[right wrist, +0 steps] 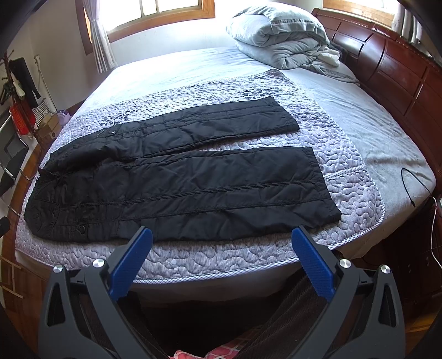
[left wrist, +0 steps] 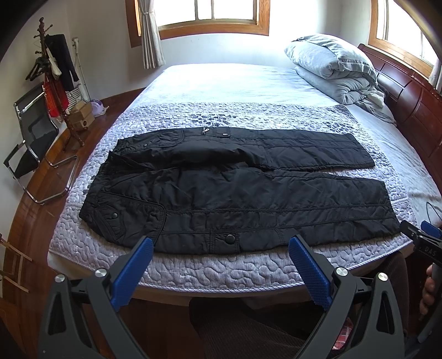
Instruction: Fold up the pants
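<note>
I read only "DAS" in white letters on the right gripper (left wrist: 429, 250) at my left view's edge; nothing else is legible.

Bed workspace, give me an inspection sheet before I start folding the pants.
Surface: bed with a quilted purple cover, flat.
Job's things: black pants spread out unfolded, both legs apart, waist on the left.
Clutter: rolled grey blanket by the headboard, apart from the pants.
Grippers: left gripper and right gripper both open, empty, hovering at the near bed edge.
Cables: thin black cable on the bed's right side.
Surroundings: chair, coat rack, windows.
</note>
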`<state>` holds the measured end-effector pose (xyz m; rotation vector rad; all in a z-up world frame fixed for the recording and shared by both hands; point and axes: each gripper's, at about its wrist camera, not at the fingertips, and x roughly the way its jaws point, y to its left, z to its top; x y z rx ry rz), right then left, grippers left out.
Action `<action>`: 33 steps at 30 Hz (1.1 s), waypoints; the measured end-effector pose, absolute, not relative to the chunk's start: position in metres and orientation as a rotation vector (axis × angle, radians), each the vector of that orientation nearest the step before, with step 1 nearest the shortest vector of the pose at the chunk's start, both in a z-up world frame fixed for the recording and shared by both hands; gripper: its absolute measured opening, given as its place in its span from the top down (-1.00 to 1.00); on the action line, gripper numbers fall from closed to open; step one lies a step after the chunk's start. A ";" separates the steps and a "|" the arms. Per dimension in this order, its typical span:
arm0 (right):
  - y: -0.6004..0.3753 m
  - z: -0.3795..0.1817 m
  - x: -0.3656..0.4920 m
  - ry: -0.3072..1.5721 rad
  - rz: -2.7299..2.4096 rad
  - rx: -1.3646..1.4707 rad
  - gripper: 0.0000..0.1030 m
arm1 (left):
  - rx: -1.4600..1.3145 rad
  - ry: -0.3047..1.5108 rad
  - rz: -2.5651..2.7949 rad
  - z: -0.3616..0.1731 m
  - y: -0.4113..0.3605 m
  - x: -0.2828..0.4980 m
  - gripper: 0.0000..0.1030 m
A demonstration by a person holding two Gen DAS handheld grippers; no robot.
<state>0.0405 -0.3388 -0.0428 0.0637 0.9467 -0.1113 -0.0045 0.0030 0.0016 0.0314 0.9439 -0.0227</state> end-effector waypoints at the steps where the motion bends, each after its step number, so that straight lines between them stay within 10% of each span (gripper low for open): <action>1: -0.339 -0.043 0.040 0.947 -0.110 0.064 -0.95 | 0.031 0.944 -0.023 0.002 0.003 -0.004 -0.93; 33: -0.413 -0.016 0.128 0.891 -0.119 0.023 -0.96 | -0.093 1.039 0.016 -0.011 0.110 0.105 -0.93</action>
